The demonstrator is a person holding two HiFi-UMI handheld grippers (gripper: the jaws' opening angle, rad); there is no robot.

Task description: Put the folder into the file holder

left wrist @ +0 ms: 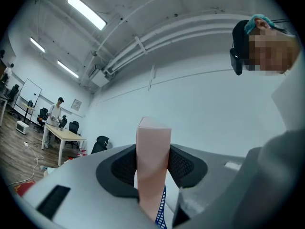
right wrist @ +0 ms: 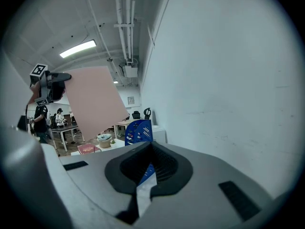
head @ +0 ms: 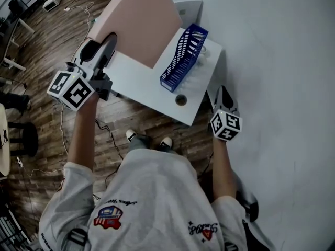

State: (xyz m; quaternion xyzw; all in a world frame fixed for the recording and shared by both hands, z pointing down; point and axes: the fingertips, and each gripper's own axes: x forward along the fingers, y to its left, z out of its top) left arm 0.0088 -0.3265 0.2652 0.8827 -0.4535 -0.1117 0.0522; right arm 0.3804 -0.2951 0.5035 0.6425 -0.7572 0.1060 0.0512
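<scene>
A large pink folder (head: 138, 20) is held up in the air above the left part of the white table (head: 141, 82), tilted. My left gripper (head: 106, 42) is shut on its left edge. In the left gripper view the folder's edge (left wrist: 152, 147) stands between the two dark pads, with a strip of the blue holder (left wrist: 161, 213) below it. The blue mesh file holder (head: 184, 56) stands upright on the table, just right of the folder. My right gripper (head: 224, 91) hangs off the table's right side, shut and empty. The right gripper view also shows the folder (right wrist: 93, 101) and the holder (right wrist: 137, 130).
A small dark round object (head: 181, 99) lies near the table's front edge. A white box (head: 186, 1) stands behind the table. A pale wall (head: 277, 61) runs along the right. Wooden floor with cables (head: 47, 41) lies to the left.
</scene>
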